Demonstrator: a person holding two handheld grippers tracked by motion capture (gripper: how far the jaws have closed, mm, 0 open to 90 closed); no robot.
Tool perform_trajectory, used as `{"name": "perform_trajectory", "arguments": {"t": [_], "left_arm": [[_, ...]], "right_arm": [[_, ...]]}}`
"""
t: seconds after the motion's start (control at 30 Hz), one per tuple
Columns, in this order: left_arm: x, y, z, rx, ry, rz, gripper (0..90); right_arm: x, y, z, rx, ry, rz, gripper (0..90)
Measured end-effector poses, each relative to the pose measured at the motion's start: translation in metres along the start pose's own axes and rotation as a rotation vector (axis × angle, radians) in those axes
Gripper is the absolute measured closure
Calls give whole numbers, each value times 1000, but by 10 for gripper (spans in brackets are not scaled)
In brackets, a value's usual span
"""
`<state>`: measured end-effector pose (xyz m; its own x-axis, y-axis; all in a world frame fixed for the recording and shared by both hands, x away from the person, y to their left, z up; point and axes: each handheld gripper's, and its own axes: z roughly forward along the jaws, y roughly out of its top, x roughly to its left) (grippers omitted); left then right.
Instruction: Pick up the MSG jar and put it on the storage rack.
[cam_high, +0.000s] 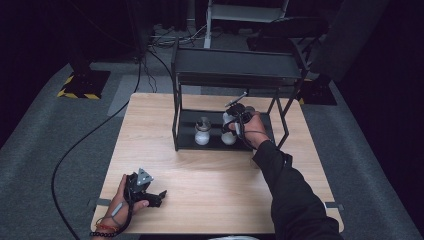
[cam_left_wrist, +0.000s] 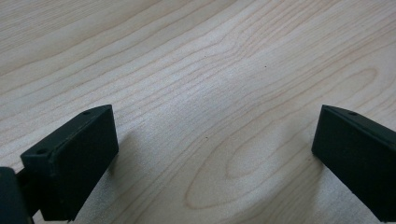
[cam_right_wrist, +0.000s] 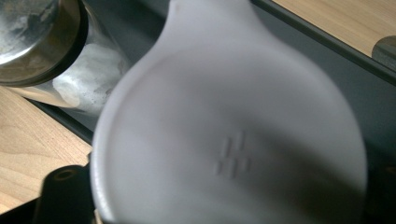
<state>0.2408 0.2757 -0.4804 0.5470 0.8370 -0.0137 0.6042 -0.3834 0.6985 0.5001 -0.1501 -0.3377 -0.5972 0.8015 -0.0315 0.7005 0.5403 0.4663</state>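
Observation:
A white rounded shaker (cam_right_wrist: 233, 140) with small holes in its face sits right in front of the right gripper view's camera, over the rack's dark lower shelf (cam_right_wrist: 327, 60). My right gripper (cam_high: 233, 121) reaches into the black two-level rack (cam_high: 235, 67) and is shut on this shaker (cam_high: 228, 135); one black jaw shows at its left side, the other is hidden behind it. A glass jar (cam_high: 202, 133) with a metal lid (cam_right_wrist: 32, 32) and white contents stands beside it. My left gripper (cam_high: 158, 196) rests low over the wooden table (cam_left_wrist: 210, 70) near the front left, jaws wide apart with nothing between them.
The rack stands at the table's far middle, its upper shelf (cam_high: 240, 62) overhanging the lower one, with thin black legs (cam_high: 285, 127) at its right. Cables (cam_high: 75, 150) trail across the grey floor to the left.

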Motion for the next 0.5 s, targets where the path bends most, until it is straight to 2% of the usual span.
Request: {"name": "perform_trajectory", "arguments": {"t": [0.07,0.23,0.3,0.5], "left_arm": [[0,0,0,0,0,0,4],[0,0,0,0,0,0,4],[0,0,0,0,0,0,4],[0,0,0,0,0,0,4]], "right_arm": [[-2,0,-1,0,7,5,191],[-1,0,-2,2,7,-3,65],[0,-1,-3,0,-4,-4,57],[0,-1,-5,-2,6,-7,44]]}}
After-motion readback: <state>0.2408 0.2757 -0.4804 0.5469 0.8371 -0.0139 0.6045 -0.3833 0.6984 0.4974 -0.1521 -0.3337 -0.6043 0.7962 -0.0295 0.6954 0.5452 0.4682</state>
